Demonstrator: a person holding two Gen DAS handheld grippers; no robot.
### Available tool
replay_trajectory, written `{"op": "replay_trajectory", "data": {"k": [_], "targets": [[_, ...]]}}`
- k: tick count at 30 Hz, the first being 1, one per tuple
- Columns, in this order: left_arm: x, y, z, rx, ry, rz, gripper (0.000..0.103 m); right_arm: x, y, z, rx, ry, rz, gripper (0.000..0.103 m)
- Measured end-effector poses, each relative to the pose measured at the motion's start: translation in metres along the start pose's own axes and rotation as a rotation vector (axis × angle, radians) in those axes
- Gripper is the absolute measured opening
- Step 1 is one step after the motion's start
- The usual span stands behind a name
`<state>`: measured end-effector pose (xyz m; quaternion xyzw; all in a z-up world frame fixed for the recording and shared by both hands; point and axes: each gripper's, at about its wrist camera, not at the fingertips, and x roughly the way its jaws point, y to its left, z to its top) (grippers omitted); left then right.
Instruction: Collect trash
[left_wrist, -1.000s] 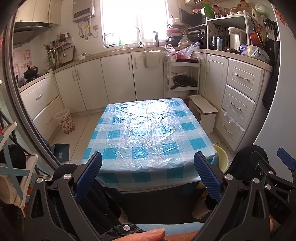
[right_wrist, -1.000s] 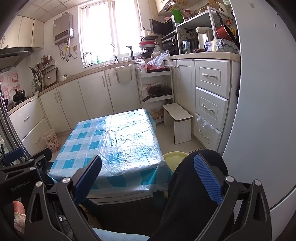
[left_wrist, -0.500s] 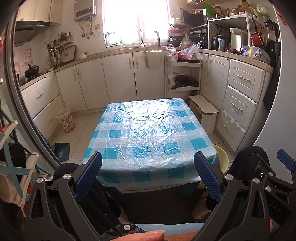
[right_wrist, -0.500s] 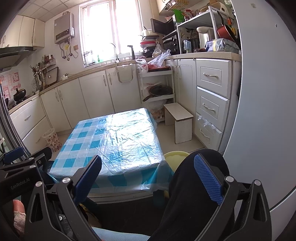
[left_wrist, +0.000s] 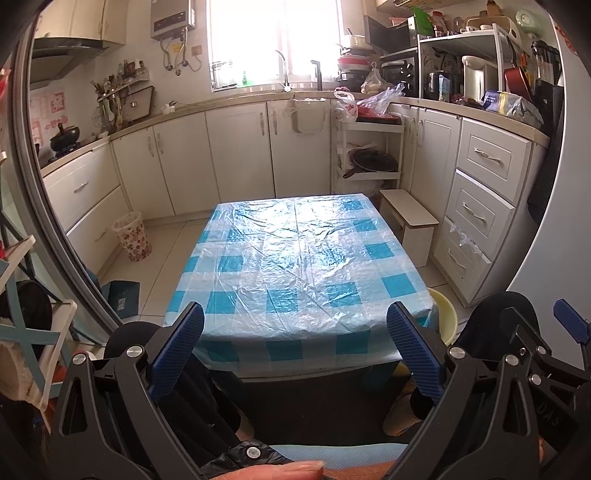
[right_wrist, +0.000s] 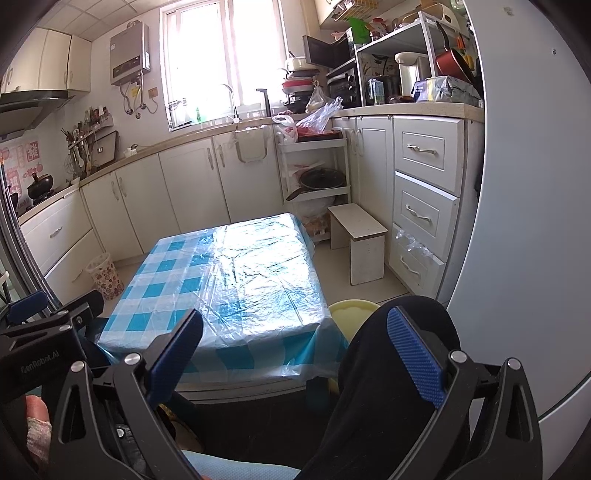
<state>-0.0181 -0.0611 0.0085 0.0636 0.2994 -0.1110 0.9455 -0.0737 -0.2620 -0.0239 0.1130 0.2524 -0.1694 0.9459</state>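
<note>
Both the left gripper (left_wrist: 294, 349) and right gripper (right_wrist: 294, 356) are hovering spread wide and empty before the blue-checked plastic-covered low table (left_wrist: 299, 258). No trash is showing there; collection looks finished or unstarted.

Low table (left_wrist: 303, 258) at centre of the floor, just ahead of both grippers. Left gripper (left_wrist: 295, 347) low before the table's near edge; right gripper (right_wrist: 295, 350) beside it to the right, over a knee (right_wrist: 402, 354). Basin (left_wrist: 445, 310) on the floor at the table's near right corner, partly under it. Stool (left_wrist: 408, 218) right of the far end, before the drawers (left_wrist: 480, 214). Rack (left_wrist: 369, 155) behind the stool, with a pan (left_wrist: 373, 160) on its middle shelf and bags (left_wrist: 373, 101) on top. Cabinets (left_wrist: 236, 155) along the back wall, under the window (left_wrist: 273, 37). Bin (left_wrist: 133, 236) on the floor left of the table, against the left cabinets. Pot (left_wrist: 64, 134) on the left counter.
</note>
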Motion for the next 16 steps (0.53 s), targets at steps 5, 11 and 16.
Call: {"op": "replay_trajectory", "data": {"k": [5,11,16], "targets": [[0.0,0.008,0.0,-0.048,-0.019,0.024,0.095,0.001,0.003,0.0,-0.016,0.004,0.006,0.096],[0.026,0.01,0.004,-0.003,0.044,0.024,0.095,0.02,0.015,0.013,-0.081,-0.008,0.047,0.096],[0.06,0.024,0.009,-0.018,0.104,0.044,0.095,0.084,0.032,0.039,-0.118,0.036,0.089,0.096]]}}
